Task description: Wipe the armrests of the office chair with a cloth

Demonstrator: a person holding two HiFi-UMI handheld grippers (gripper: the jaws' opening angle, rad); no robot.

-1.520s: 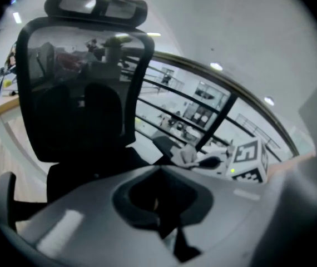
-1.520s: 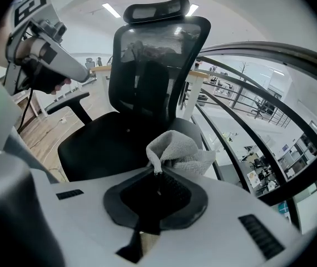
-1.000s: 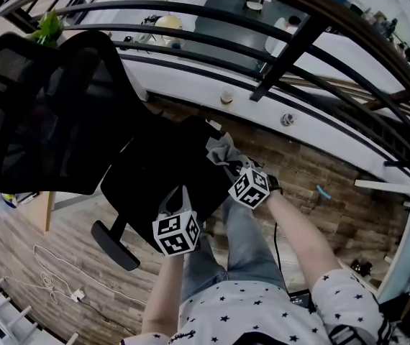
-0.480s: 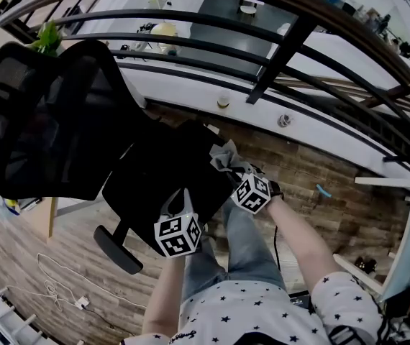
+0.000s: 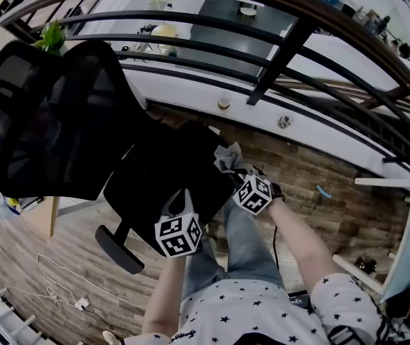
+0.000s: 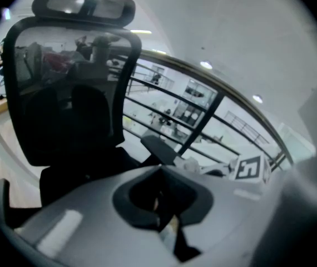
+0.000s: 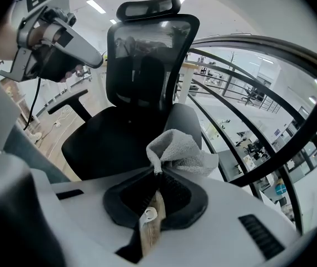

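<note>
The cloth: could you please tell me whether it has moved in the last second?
No, barely: the cloth in the right hand-held gripper still lies by the chair seat's right edge.

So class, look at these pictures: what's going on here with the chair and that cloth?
A person stands over a black office chair with a hand-held gripper in each hand. The right hand-held gripper is shut on a bunched grey cloth, held just above the nearest armrest; whether the cloth touches it isn't clear. The left hand-held gripper is shut with nothing between its jaws and hovers by the seat's edge.
</note>
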